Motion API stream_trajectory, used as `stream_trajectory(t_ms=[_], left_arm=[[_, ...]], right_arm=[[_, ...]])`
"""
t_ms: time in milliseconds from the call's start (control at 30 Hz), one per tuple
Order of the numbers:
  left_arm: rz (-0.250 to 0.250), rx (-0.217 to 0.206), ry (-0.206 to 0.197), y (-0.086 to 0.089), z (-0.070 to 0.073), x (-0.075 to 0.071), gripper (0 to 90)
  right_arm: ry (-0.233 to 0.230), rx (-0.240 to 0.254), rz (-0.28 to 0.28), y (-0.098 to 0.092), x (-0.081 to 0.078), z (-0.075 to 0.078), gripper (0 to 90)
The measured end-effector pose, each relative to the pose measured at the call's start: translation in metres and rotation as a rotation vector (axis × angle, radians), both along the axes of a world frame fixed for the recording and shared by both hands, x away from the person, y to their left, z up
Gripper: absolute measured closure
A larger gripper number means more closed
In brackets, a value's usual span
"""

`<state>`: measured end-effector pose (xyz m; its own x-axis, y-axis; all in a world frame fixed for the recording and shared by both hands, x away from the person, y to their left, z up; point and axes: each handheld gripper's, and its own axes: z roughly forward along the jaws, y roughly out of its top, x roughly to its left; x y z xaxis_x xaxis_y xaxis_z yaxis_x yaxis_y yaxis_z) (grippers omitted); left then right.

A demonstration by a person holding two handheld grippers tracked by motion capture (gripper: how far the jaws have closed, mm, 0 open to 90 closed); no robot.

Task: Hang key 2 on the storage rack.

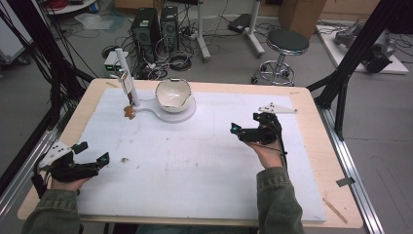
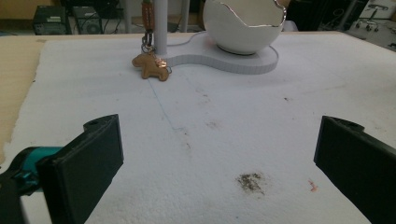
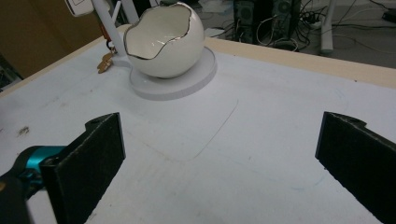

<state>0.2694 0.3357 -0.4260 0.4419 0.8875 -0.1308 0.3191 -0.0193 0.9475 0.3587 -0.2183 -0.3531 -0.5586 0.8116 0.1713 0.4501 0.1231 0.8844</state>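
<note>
Behind the pole point(image 1: 125, 73), the horse charm point(image 1: 129, 112) blurs; both grippers' jaws gape empty.

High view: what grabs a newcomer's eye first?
The white eggshell bowl with its jagged gilt rim, on a white stand at the far middle of the foam mat. Left of it, a brown horse charm hangs from the stand's post. Both tongs, left and right, gape wide, holding nothing.

One eggshell bowl point(image 1: 172, 95), one white stand point(image 1: 168, 113), one horse charm point(image 1: 129, 112), two claws.
</note>
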Motion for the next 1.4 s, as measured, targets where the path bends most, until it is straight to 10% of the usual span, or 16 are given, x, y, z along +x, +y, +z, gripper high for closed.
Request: stream_trajectory(t_ms=[733,1400], left_arm=[[-0.005,-0.006,-0.002,0.0,0.001,0.0,1.7],[-0.005,-0.013,-0.005,0.0,0.001,0.0,1.7]], right_arm=[[-0.058,-0.084,-0.133,-0.018,-0.055,-0.033,0.3],[-0.203,-0.011,-0.272,-0.045,-0.09,-0.047,0.3]])
